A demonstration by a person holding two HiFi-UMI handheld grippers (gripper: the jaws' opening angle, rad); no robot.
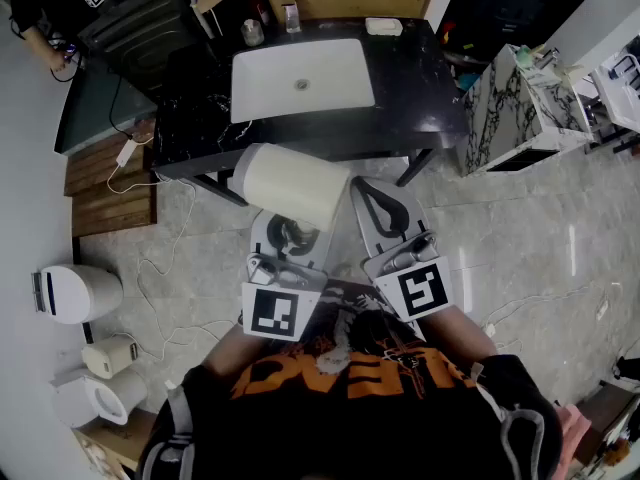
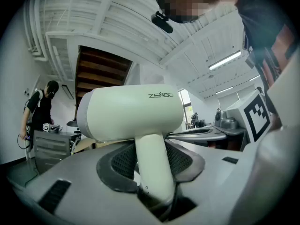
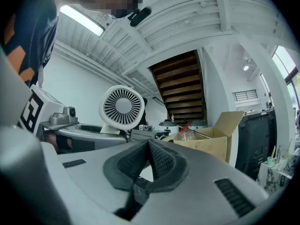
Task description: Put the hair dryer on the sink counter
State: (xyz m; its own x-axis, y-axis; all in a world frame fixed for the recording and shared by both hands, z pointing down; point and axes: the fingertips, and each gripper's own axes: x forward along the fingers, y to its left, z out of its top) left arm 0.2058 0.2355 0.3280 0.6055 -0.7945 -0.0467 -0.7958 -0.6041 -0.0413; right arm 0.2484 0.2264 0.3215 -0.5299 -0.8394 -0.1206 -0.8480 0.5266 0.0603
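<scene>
Currently, one hair dryer (image 2: 136, 114) clamped in left claw (image 1: 285, 236), right claw (image 3: 149, 146) together, empty, one sink (image 1: 270, 78)

Here's the hair dryer (image 1: 292, 183), cream-white all over, with grey lettering on its barrel. The left gripper (image 2: 151, 153) wears a light grey shell, its fingers (image 2: 119, 163) faced with dark grey mesh; the right gripper (image 3: 149, 146) matches. Their marker cubes (image 1: 278, 313) show black-and-white squares. At twelve o'clock there's a black worktop (image 1: 420, 78), faintly veined white, with a white sink (image 1: 300, 78). At two o'clock, a white cabinet (image 1: 500, 108) veined black. The floor (image 1: 520, 228) is marbled grey. At six, a black shirt (image 1: 350, 408) with orange lettering.
</scene>
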